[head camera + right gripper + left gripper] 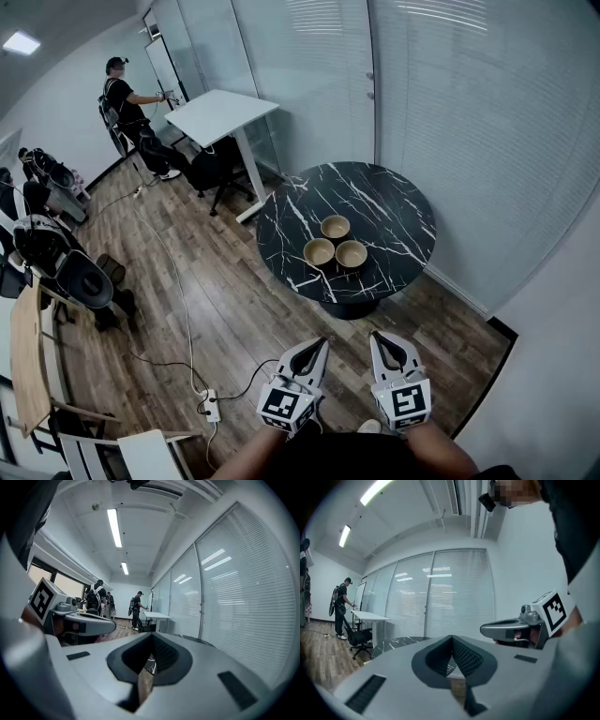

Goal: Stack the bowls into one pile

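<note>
Both grippers sit low by the person's body, roughly level, nothing between the jaws. The left gripper has its jaws pressed together with the tips meeting, and the right gripper is the same, fully closed. Three tan bowls sit in a tight cluster on the round black marble table, well ahead of both grippers. These are the far bowl, the near-left bowl and the near-right bowl. The two near ones are just beside each other; whether they touch cannot be told. None is stacked yet. The step in hand is likely the approach, closing in until the bowls are within reach. The jaws need to open before they arrive, not at the rim. A good first grab is probably a near bowl by its rim, one jaw inside and one outside. It would then be lifted clear and lowered centred into its neighbour, with the other gripper steadying the receiving bowl. A power strip and a cable lie on the floor left of the left gripper and are worth stepping clear of.
</note>
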